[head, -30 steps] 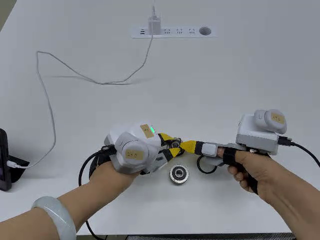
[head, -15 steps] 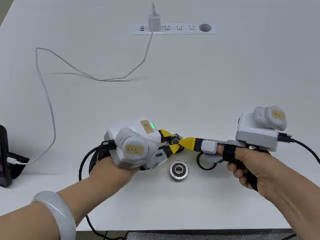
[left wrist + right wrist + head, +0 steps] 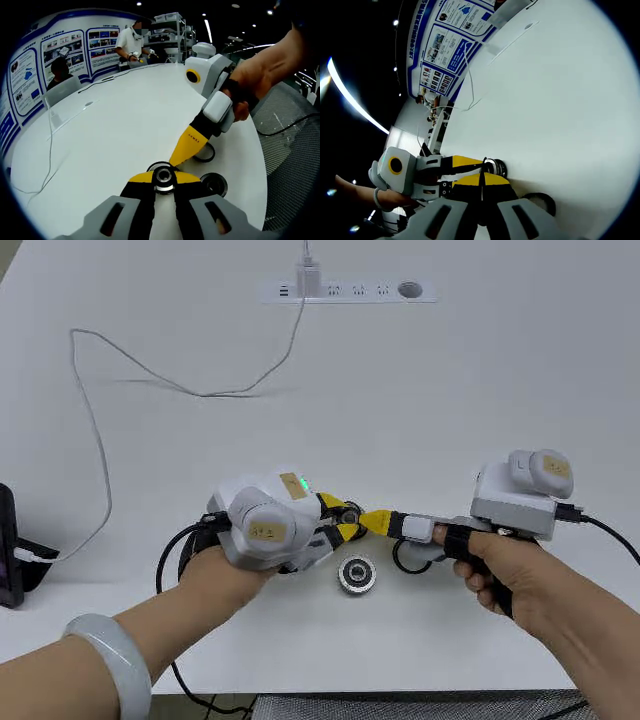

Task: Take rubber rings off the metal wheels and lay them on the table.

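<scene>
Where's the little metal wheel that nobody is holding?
The loose metal wheel lies on the table, toward its near edge in the head view, just below the left gripper, with a black rubber ring at its right.

Head view: bright, even light from overhead, white table (image 3: 450, 390) nearly washed out; soft shadows close under left gripper (image 3: 343, 519) and right gripper (image 3: 372, 524). Gripper views: heavy fisheye bowing at edges, ceiling lamps (image 3: 207, 31) flare beyond the jaws, metal wheel (image 3: 164, 177) glints, jaw bases soft.
</scene>
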The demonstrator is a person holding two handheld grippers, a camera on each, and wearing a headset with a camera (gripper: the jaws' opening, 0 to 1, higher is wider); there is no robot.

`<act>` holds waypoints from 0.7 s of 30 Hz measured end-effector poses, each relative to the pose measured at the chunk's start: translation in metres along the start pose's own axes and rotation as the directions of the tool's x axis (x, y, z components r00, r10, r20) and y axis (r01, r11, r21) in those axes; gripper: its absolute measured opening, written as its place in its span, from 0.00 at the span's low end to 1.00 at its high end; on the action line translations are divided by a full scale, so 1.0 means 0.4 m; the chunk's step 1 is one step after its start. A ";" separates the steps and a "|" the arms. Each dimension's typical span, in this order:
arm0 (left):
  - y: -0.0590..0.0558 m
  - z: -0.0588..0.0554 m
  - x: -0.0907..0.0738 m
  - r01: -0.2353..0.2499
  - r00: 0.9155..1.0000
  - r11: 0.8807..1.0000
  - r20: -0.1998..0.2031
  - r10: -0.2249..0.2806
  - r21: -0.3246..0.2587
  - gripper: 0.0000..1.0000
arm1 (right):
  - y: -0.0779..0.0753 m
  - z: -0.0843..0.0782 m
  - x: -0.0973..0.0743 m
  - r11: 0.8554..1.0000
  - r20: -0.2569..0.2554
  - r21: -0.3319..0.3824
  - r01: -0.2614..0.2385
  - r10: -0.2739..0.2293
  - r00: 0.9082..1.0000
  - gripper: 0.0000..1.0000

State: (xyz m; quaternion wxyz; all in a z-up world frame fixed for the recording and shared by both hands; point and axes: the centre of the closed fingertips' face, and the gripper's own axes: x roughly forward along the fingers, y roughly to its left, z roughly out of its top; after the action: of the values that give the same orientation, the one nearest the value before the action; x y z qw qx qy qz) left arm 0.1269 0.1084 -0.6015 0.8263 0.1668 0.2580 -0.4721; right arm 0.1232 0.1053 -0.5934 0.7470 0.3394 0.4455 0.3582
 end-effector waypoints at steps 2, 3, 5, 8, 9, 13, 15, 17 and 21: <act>0.003 0.000 -0.004 -0.006 1.000 1.000 0.000 0.006 0.003 0.15 | 0.001 0.003 0.001 1.000 0.004 0.001 0.001 -0.001 1.000 0.01; 0.005 0.003 -0.007 -0.010 1.000 1.000 0.009 0.010 0.004 0.17 | 0.000 0.005 0.001 1.000 0.004 0.000 0.001 -0.001 1.000 0.01; 0.008 0.006 -0.013 -0.016 1.000 1.000 0.017 0.016 -0.001 0.19 | 0.001 0.009 0.002 1.000 0.006 -0.004 0.003 -0.003 1.000 0.01; 0.009 0.007 -0.018 -0.016 1.000 1.000 0.024 0.016 0.002 0.20 | 0.005 0.013 0.002 1.000 0.012 -0.002 0.000 0.000 1.000 0.01; 0.008 0.007 -0.020 -0.017 1.000 1.000 0.025 0.017 0.003 0.21 | 0.008 0.013 0.002 1.000 0.011 -0.004 -0.002 0.003 1.000 0.01; 0.012 0.008 -0.029 -0.032 0.999 0.999 0.032 0.031 0.007 0.25 | 0.016 0.012 0.003 1.000 0.011 -0.006 -0.007 0.007 1.000 0.01; 0.010 0.008 -0.033 -0.030 0.999 1.000 0.035 0.030 0.005 0.26 | 0.021 0.013 0.003 1.000 0.014 -0.003 -0.015 0.015 1.000 0.01; 0.011 0.002 -0.036 -0.036 0.999 0.999 0.031 0.036 0.011 0.29 | 0.030 0.012 0.004 1.000 0.014 -0.002 -0.027 0.027 1.000 0.01; 0.010 -0.010 -0.041 -0.035 0.999 0.999 0.024 0.035 0.006 0.31 | 0.042 0.013 0.006 0.999 0.016 -0.005 -0.041 0.041 0.999 0.01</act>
State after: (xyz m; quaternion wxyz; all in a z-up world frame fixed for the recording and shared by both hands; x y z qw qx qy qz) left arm 0.1225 0.1237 -0.5950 0.8369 0.1684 0.2438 -0.4602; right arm 0.1250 0.1151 -0.5787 0.7437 0.3496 0.4318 0.3718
